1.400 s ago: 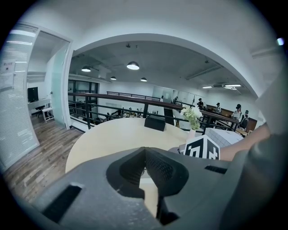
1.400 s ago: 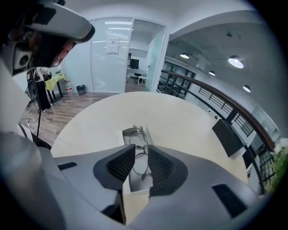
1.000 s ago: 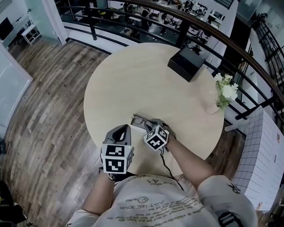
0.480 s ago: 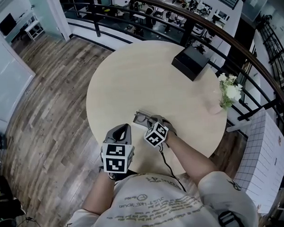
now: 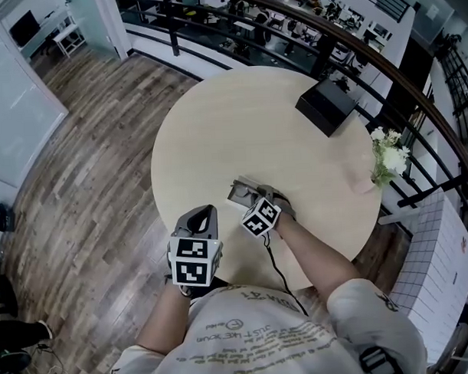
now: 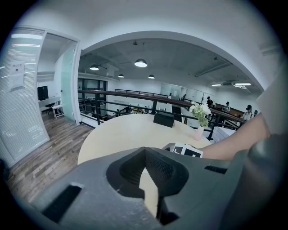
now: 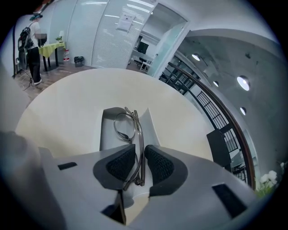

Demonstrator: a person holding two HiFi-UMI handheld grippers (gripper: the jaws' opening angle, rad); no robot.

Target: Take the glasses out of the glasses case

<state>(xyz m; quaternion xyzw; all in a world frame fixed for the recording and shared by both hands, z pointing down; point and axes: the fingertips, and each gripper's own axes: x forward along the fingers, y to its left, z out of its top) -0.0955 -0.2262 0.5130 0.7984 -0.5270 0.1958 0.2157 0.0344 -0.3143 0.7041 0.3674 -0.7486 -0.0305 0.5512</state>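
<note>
The glasses [image 7: 140, 134] are folded and stand on edge, low in the middle of the right gripper view, pinched between the two ribbed pads of the right claw [image 7: 140, 149]; the pads are closed on the thin metal frame near one end, and the round lens reaches past the tips toward the upper part of the frame. Under them lies the glasses case [image 7: 107, 129], pale and open, its shallow tray facing up; the lens hangs over the tray, though whether it touches the lining is hard to say from this angle. In the head view the case [image 5: 240, 193] sits on the round pale tabletop [image 5: 239, 121] just below the frame's centre, near the table's near edge, with the right claw [image 5: 257, 198] right at its lower right side. The left claw [image 5: 201, 219] is lower left of the case, over the table's rim and apart from it; its own view shows the pads of this claw [image 6: 145, 150] together at the tips with nothing between them. A black box [image 5: 328, 107] stands at the upper right of the tabletop; white flowers [image 5: 391, 158] stand at its right edge; a wood floor [image 5: 87, 164] fills the left.
</note>
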